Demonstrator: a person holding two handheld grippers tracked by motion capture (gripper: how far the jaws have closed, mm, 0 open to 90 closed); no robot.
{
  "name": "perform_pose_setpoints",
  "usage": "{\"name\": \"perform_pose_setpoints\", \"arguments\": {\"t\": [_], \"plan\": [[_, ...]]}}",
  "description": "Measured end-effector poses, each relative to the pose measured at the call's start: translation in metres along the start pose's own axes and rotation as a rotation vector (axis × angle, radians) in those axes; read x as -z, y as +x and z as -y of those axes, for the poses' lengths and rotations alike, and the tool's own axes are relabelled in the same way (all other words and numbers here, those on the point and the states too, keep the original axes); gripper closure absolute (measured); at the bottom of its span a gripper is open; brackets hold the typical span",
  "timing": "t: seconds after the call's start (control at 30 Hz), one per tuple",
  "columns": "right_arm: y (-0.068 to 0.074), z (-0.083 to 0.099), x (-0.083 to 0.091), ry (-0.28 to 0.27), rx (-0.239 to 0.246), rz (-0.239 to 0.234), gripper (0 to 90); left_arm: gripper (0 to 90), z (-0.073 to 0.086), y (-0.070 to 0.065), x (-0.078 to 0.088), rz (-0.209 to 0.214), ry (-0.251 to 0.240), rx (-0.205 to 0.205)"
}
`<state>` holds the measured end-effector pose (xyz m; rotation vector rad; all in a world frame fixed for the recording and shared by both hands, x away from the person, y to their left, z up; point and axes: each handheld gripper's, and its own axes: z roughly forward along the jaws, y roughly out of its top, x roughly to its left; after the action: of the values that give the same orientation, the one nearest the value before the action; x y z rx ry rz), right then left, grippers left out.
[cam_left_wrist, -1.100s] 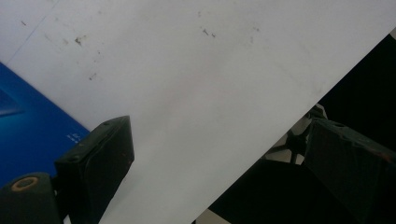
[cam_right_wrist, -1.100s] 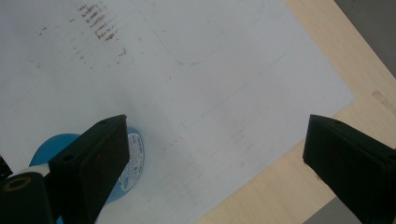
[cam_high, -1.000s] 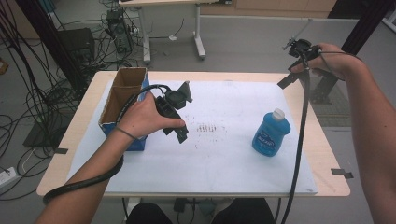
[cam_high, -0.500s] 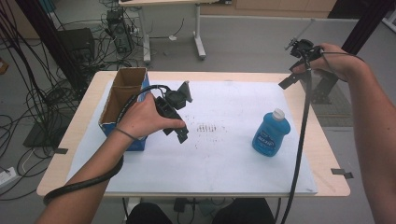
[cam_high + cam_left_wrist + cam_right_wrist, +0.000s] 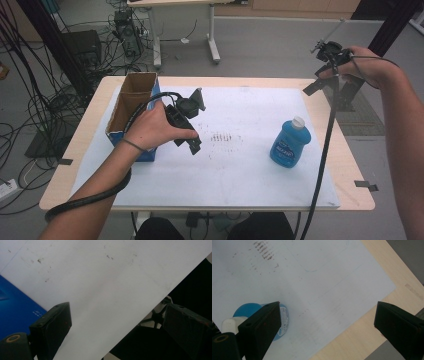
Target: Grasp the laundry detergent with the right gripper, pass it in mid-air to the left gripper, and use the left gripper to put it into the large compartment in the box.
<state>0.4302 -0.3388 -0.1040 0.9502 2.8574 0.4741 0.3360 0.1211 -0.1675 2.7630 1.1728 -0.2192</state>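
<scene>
A blue bottle (image 5: 290,144) with a white cap stands upright on the white sheet (image 5: 235,170), right of centre. My right gripper (image 5: 320,82) is held high over the table's far right corner, well apart from the bottle. In the right gripper view its jaws (image 5: 328,305) stand wide open with nothing between them, and the bottle (image 5: 245,308) lies far below at lower left. My left gripper (image 5: 194,145) hovers low over the sheet beside the cardboard box (image 5: 131,107). It is open too (image 5: 117,307), with bare paper between its jaws.
The open box with blue sides (image 5: 15,307) stands at the table's left. Dark smudges (image 5: 224,137) mark the sheet's middle. The wooden table edge (image 5: 345,165) borders the sheet. Cables and another table's legs (image 5: 212,40) lie on the floor behind.
</scene>
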Motion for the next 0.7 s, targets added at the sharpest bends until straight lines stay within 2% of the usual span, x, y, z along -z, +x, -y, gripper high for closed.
{"name": "perform_pose_setpoints", "arguments": {"t": [0.3, 0.7], "plan": [[0.004, 0.01, 0.01, -0.014, -0.002, 0.006, 7.1, 8.5, 0.001, 0.0, -0.002, 0.001, 0.006, 0.001], [0.01, 0.047, 0.023, -0.072, -0.008, -0.005, 6.8, 8.6, 0.002, -0.001, -0.005, 0.006, 0.008, 0.005]]}}
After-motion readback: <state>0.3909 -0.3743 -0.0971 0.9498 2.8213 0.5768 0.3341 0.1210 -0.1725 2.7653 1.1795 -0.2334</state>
